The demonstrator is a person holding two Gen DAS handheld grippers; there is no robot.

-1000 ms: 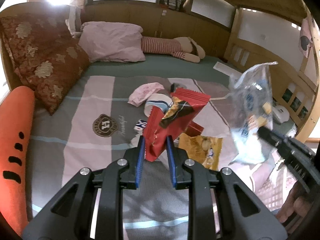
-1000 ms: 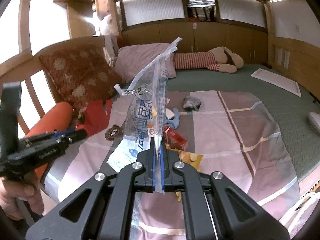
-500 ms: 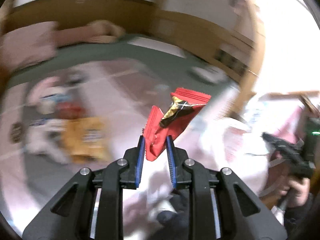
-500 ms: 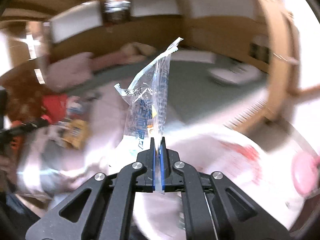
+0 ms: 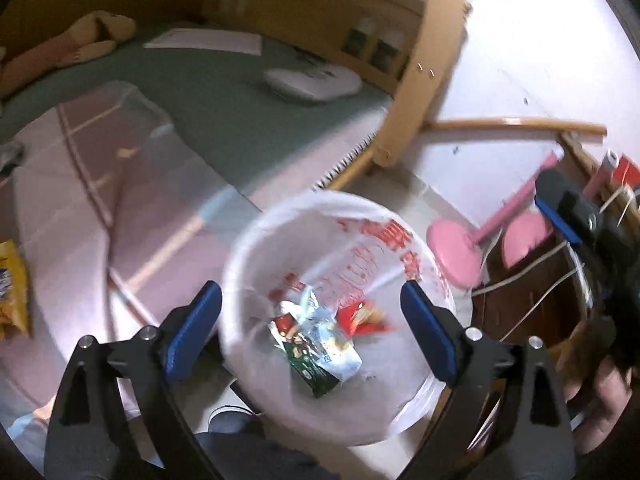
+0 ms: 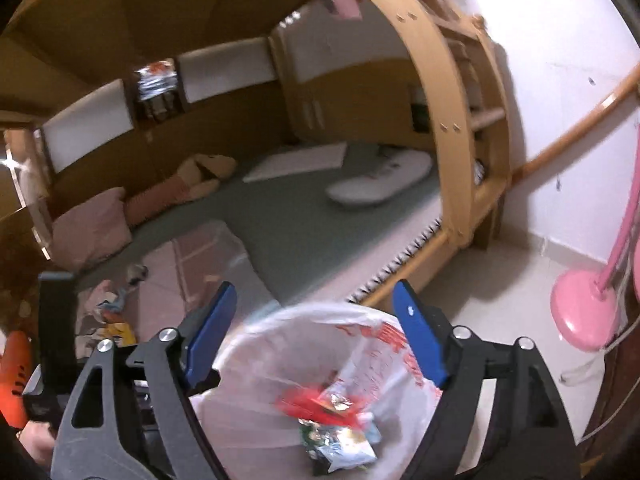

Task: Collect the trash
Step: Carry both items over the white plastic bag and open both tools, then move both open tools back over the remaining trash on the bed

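Observation:
A bin lined with a white plastic bag with red print (image 5: 256, 264) stands on the floor beside the bed, seen also in the right wrist view (image 6: 256, 360). Inside lie a red snack wrapper (image 5: 362, 314), a clear blue-printed bag (image 5: 332, 346) and a dark green packet (image 5: 310, 368); the red wrapper (image 6: 316, 402) also shows from the right. My left gripper (image 5: 312, 328) is open and empty above the bin. My right gripper (image 6: 314, 334) is open and empty above it too. A yellow snack bag (image 5: 12, 292) lies on the bed.
The pink striped blanket (image 5: 80, 200) and green sheet (image 5: 224, 92) cover the bed to the left. The wooden bed frame post (image 5: 416, 80) stands behind the bin. A pink fan base (image 5: 454, 254) and cables lie on the floor to the right. More litter (image 6: 112, 312) lies on the blanket.
Both grippers swung from the bed to above the bin and opened. The red wrapper and the clear bag left the jaws and now lie in the bin.

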